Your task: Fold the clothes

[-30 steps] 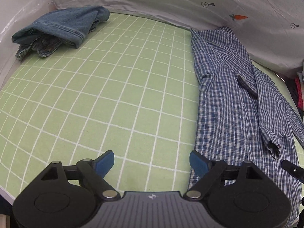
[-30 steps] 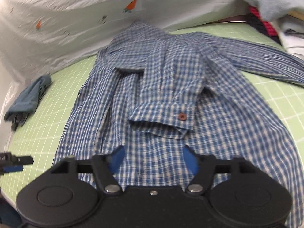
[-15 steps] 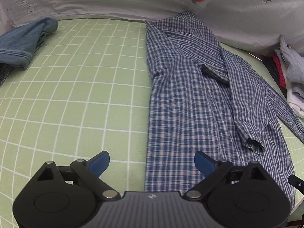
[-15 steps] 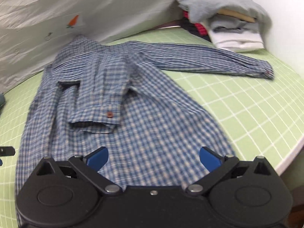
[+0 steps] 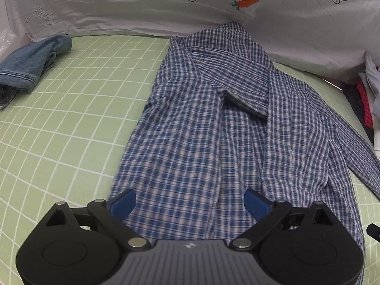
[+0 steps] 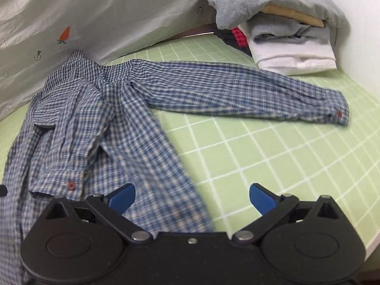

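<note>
A blue plaid shirt (image 5: 201, 128) lies flat on the green grid mat (image 5: 71, 109), collar toward the far sheet. One sleeve is folded across the body, its cuff with a red button (image 6: 70, 185) near the hem. The other sleeve (image 6: 237, 92) stretches out to the right on the mat. My left gripper (image 5: 190, 201) is open and empty, hovering over the shirt's hem. My right gripper (image 6: 192, 196) is open and empty over the shirt's right hem edge and the mat.
Folded jeans (image 5: 30, 61) lie at the mat's far left. A stack of folded clothes (image 6: 285, 30) sits at the far right. A white sheet with carrot prints (image 5: 213, 4) stands behind. The mat's front right edge (image 6: 370, 237) drops off.
Both grippers have swung to the right: the left view went from bare mat to over the shirt hem, the right view from the shirt body to its right edge. The right jaws opened wider.
</note>
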### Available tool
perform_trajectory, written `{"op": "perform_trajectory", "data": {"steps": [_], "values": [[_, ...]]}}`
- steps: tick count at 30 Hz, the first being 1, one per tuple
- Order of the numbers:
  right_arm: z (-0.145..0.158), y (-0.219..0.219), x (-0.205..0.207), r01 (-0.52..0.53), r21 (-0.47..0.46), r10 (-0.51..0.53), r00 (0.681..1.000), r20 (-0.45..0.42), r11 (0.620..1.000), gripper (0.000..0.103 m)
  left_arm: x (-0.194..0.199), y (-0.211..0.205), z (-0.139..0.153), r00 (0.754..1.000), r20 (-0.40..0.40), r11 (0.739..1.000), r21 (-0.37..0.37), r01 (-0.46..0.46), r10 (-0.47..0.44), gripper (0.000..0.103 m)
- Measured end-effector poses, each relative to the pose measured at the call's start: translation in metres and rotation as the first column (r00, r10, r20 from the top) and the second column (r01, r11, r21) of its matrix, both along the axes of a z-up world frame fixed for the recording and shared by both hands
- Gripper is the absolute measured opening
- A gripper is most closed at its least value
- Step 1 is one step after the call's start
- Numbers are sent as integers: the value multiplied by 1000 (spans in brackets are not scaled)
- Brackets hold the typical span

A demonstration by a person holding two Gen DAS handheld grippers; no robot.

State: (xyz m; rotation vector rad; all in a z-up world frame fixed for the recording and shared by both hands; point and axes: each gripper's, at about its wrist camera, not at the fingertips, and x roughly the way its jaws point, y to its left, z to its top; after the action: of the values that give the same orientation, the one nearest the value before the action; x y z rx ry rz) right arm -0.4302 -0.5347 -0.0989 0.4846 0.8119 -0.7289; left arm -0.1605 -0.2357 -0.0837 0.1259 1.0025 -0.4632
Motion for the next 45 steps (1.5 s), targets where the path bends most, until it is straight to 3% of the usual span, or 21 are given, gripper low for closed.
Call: {"op": "perform_trajectory", "data": {"steps": [8,13,20,22,24,29,39,45], "values": [[-6,-51,-19,12,35,-13,1000,20,999,103,-37,-46,2,998,12,998,26,55,-55,97],[-14,-64,-33,28,65,-30,999,29,997,103,-46,-62,-1,996,-1,996,4,87,-87,94],[-18,-77,-56,75,65,-76,997,11,995,103,-37,-76,-7,997,-34,997,-21,71,-71,71],[-18,-80,-62,92,68,-93,996,10,993,103,-35,-79,-13,995,-63,996,-27,81,-83,56],[-19,-82,-67,107,72,-108,994,10,992,103,-34,-79,-19,992,-95,995,-44,84,-88,32],[-19,-83,-68,120,79,-122,992,18,990,103,-37,-72,-23,989,-98,993,-59,105,-110,4],[-19,-61,-46,71,85,-73,997,20,994,103,-45,-47,3,982,-55,972,-164,168,-179,2],[-18,-42,-29,37,93,-40,999,27,995,103,-48,-3,22,984,-88,959,-255,128,-155,2]]}}
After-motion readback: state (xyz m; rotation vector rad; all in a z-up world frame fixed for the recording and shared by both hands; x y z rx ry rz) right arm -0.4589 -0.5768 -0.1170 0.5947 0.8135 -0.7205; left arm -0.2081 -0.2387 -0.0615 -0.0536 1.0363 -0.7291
